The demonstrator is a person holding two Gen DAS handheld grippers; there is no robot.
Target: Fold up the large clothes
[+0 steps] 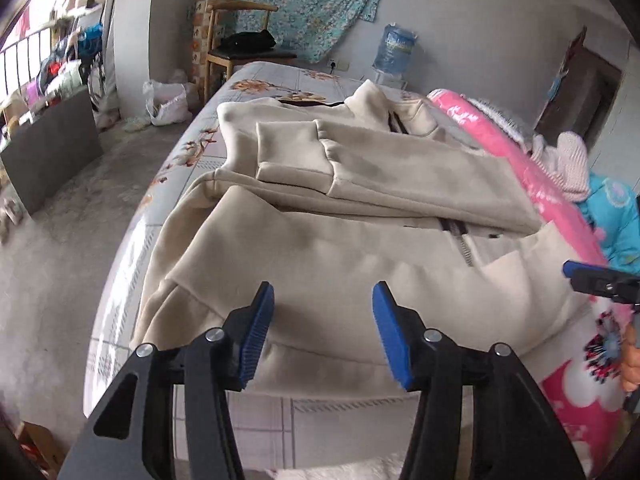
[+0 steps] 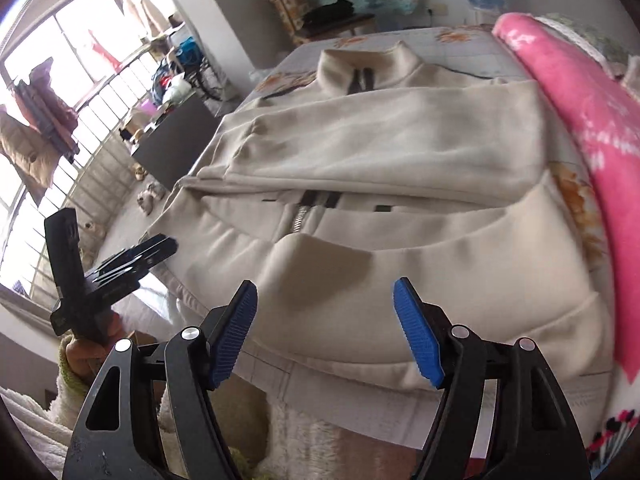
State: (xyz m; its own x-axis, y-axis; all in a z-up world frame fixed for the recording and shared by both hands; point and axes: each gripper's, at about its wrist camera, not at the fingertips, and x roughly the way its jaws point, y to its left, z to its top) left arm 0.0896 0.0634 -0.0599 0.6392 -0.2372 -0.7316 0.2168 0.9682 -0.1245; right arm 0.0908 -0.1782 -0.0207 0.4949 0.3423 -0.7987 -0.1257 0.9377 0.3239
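Left wrist: left gripper (image 1: 323, 300) is hovering released, holding nothing; jacket (image 1: 360, 216) is lying just ahead of the fingers on the bed (image 1: 264, 80), sleeves folded across. Right wrist: right gripper (image 2: 325, 300) is likewise spread wide and empty above the hem (image 2: 400, 364). Best pinching both hem corners together, lifting evenly. No writing is showing legibly.

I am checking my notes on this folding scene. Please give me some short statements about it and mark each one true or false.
1. The cream jacket lies on the bed. True.
2. The left tongs are shut on the hem. False: they are open and hold nothing.
3. Both sleeves are folded across the jacket's front. True.
4. The right tongs are open. True.
5. The pink blanket covers the jacket's collar. False: it lies beside the jacket.
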